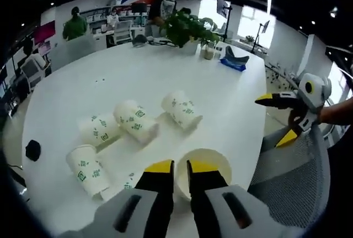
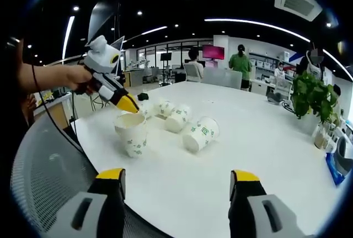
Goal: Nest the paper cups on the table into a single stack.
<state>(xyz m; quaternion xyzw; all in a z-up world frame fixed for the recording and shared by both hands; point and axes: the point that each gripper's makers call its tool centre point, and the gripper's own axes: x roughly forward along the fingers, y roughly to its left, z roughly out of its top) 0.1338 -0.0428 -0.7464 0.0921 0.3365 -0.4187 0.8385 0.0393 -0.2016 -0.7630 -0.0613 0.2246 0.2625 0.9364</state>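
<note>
Nearest, in the left gripper view, the left gripper (image 1: 181,167) is holding its two yellow-tipped fingers almost together, apparently pinching the near rim of the one upright paper cup (image 1: 205,163), which is standing at the near edge of the white tabletop (image 1: 154,72). Its mouth is facing up and its inside is showing plain cream wall. In the right gripper view, the right gripper (image 2: 177,175) is hovering over the tabletop edge with its fingers spread wide apart and gripping nothing. Beside the upright cup, a scrap of green-printed cup (image 1: 130,180) is peeking out behind the left finger, too hidden to tell whether it is a separate cup. Four more cups are lying on their sides a little further in: the left cup (image 1: 87,169), the second cup (image 1: 99,128), the third cup (image 1: 136,119) just beside the second and seemingly touching it, and the right cup (image 1: 182,108) lying apart. A grey mesh chair (image 1: 292,177) is standing at the tabletop's edge and one small black object (image 1: 32,149) is resting near the left rim. At the far side, one potted plant (image 1: 185,28) and one blue item (image 1: 234,62) are sitting on the tabletop.
</note>
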